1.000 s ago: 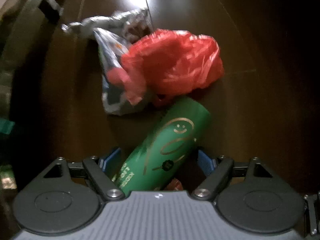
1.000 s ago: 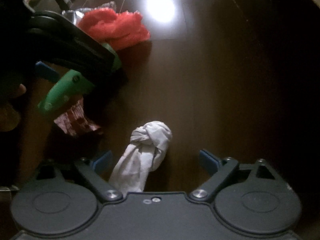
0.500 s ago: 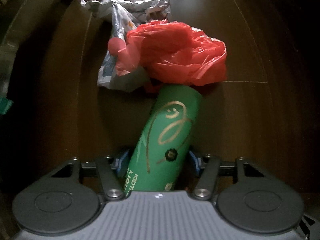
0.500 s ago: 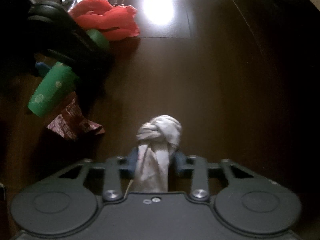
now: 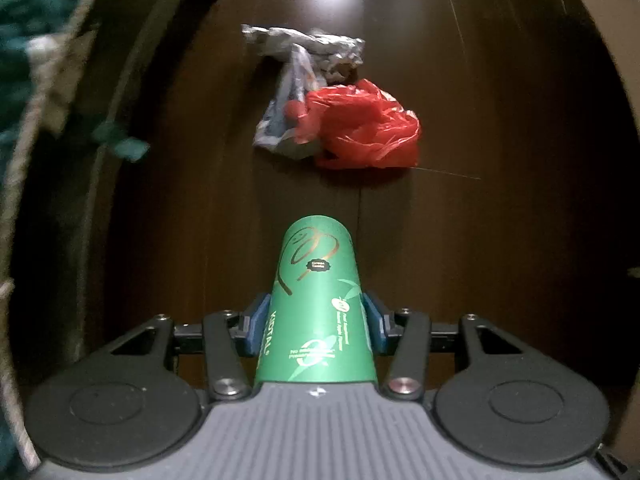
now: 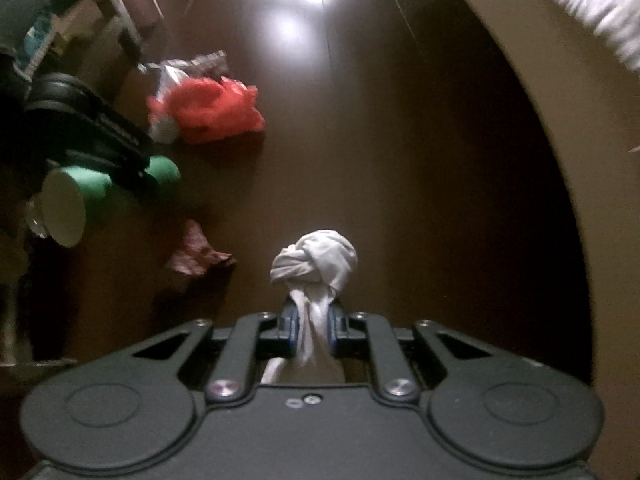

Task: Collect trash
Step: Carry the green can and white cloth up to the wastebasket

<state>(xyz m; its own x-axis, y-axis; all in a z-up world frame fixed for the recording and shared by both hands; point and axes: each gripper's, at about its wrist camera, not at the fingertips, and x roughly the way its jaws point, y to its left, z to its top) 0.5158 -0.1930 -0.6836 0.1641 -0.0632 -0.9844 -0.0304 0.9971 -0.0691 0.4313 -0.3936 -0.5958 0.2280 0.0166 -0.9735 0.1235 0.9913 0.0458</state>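
A green paper cup (image 5: 316,264) with gold print sits between the blue pads of my left gripper (image 5: 315,326), whose jaws are closing and press on its sides; it hangs above the dark wood floor (image 5: 500,240). The right wrist view shows the same cup (image 6: 100,192) at the left, white base toward the camera. My right gripper (image 6: 312,326) is shut on a knotted white cloth bundle (image 6: 316,260), also off the floor. On the floor lie a red plastic bag (image 5: 360,128), a crumpled foil wrapper (image 5: 312,46), a printed plastic wrapper (image 5: 280,120) and a red patterned wrapper (image 6: 196,254).
A rope-edged woven thing with teal yarn (image 5: 24,40) fills the left edge of the left wrist view. A tan curved wall (image 6: 540,80) rises at the right. Furniture legs (image 6: 120,28) stand at the far left.
Both grippers closed, the left on the green cup and the right on the white bundle, then rose off the floor. The trash pile now looks smaller and farther away.
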